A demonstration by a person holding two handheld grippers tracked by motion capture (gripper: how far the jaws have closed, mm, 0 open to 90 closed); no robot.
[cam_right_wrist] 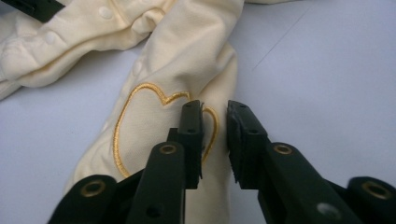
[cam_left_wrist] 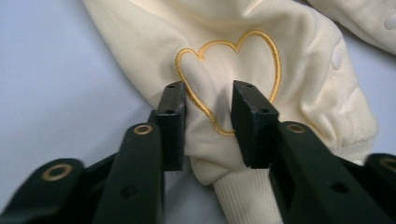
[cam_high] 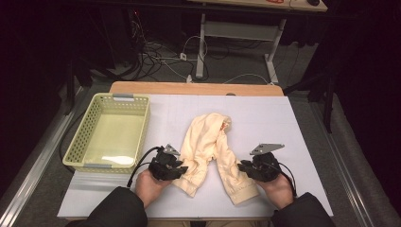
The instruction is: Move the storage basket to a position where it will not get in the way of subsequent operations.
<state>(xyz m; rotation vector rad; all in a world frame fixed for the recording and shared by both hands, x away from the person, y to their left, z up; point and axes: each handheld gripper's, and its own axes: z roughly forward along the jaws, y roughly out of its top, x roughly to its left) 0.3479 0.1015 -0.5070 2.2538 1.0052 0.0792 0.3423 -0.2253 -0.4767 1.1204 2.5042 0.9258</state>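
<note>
Item: cream garment (cam_high: 208,151), bunched mid-table, both legs trailing to the near edge. Your left gripper (cam_high: 176,166) pinches the left leg's cuff; your right gripper (cam_high: 246,168) is released beside the other, likely for spreading. Basket (cam_high: 142,124) at left edge.

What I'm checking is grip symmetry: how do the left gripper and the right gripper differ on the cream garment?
The left gripper holds its jaws wider, a fold of the cream garment bunched between them; the right gripper shows a narrow gap, no cloth pinched. The left gripper sits at a ribbed cuff; the right gripper farther up its leg. Both point at a gold heart outline.
</note>
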